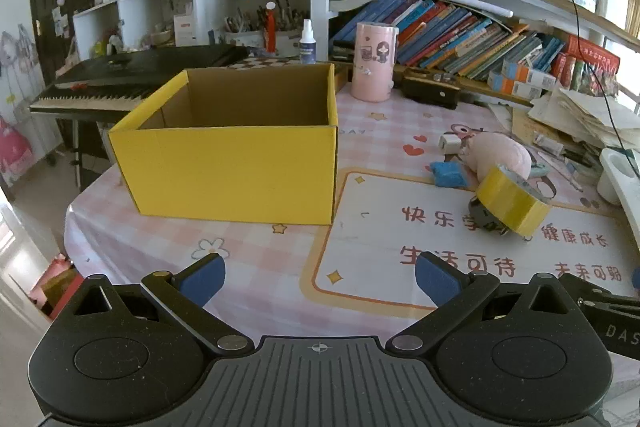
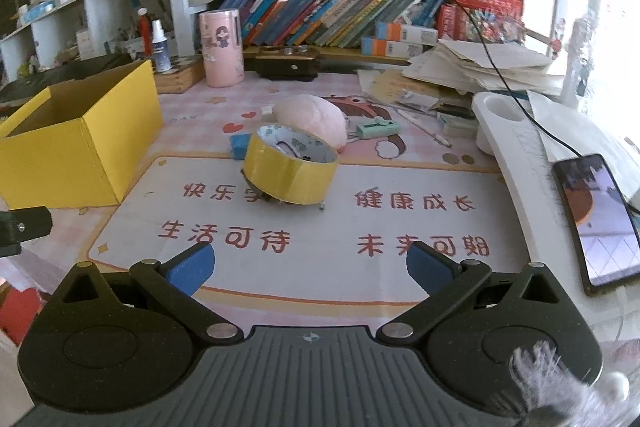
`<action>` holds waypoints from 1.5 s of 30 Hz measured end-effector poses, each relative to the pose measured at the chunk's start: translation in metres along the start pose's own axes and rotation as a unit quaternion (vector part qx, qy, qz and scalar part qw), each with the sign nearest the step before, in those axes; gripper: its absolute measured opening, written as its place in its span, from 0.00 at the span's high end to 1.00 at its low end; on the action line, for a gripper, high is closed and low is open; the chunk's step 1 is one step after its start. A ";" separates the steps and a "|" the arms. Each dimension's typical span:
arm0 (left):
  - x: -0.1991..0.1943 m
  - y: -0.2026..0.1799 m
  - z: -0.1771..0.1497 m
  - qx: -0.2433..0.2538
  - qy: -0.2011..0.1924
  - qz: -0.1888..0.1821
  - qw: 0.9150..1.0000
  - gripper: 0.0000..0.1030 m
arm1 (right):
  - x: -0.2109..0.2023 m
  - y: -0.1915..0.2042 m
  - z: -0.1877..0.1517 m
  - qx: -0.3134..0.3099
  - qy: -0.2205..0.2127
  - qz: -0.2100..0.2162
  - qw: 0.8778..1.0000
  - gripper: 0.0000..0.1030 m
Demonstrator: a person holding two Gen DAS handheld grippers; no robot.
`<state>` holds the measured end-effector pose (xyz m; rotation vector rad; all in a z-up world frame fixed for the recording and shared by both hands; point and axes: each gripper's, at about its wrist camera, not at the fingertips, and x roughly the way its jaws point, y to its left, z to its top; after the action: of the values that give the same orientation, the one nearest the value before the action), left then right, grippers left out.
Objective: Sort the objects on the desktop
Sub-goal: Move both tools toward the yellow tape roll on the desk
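both tools, left tool [image 1: 320, 277] and right tool [image 2: 310, 269], gape wide and empty above the table mat [image 2: 320, 267], yellow tape roll [image 2: 291, 169] ahead.

Daylight floods in from the right — the window [image 2: 608, 75] blows out white, shadows soft, fisheye bending shelves, corners vignetted dark.

Both wrist views tilt down over the desk [image 1: 248, 267], sharing the yellow box [image 1: 236, 171] and tape roll [image 2: 291, 169].
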<state>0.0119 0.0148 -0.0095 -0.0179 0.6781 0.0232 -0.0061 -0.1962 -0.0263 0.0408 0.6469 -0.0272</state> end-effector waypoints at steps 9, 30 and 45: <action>-0.003 -0.004 -0.002 0.022 -0.010 0.012 1.000 0.01 | -0.004 0.019 0.002 -0.035 -0.013 -0.024 0.999 0.00; 0.004 -0.011 0.001 0.045 -0.026 -0.004 0.999 0.01 | -0.004 0.010 0.000 -0.006 -0.010 -0.007 1.000 0.00; 0.023 -0.016 0.011 0.013 0.008 -0.030 0.999 0.01 | 0.015 0.000 0.012 -0.011 0.011 0.039 0.999 0.00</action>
<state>0.0370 -0.0008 -0.0156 -0.0132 0.6931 -0.0444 0.0125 -0.1970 -0.0258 0.0447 0.6661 0.0568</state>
